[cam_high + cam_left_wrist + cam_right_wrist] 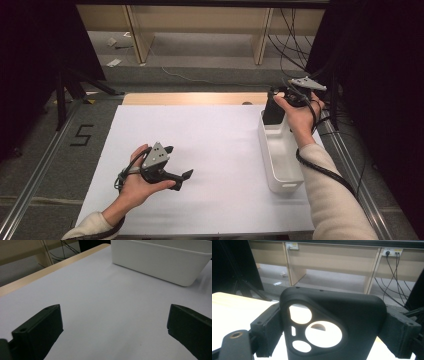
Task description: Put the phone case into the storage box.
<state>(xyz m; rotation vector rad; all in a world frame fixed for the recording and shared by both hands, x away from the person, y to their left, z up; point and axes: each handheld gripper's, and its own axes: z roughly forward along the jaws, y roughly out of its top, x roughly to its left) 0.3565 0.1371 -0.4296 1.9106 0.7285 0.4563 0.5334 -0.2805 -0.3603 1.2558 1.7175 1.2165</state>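
Observation:
A black phone case (pixel 352 322) with round camera cutouts stands upright between my right gripper's (pixel 334 336) jaws, which press on its two sides. From above, that right gripper (pixel 278 102) holds the black phone case (pixel 273 111) over the far end of the white bin (pixel 280 172). My left gripper (pixel 178 163) hovers low over the white sheet (pixel 210 150) at the near left, pointing right. Its own camera shows my left gripper (pixel 113 327) with jaws wide apart and only bare sheet (pixel 107 305) between them.
The white bin (pixel 160 265) lies along the right side of the sheet, long axis front to back. A wooden table edge (pixel 195 98) runs behind the sheet. Beyond it are a floor with cables (pixel 290 45) and wooden furniture legs. Metal rails flank the table.

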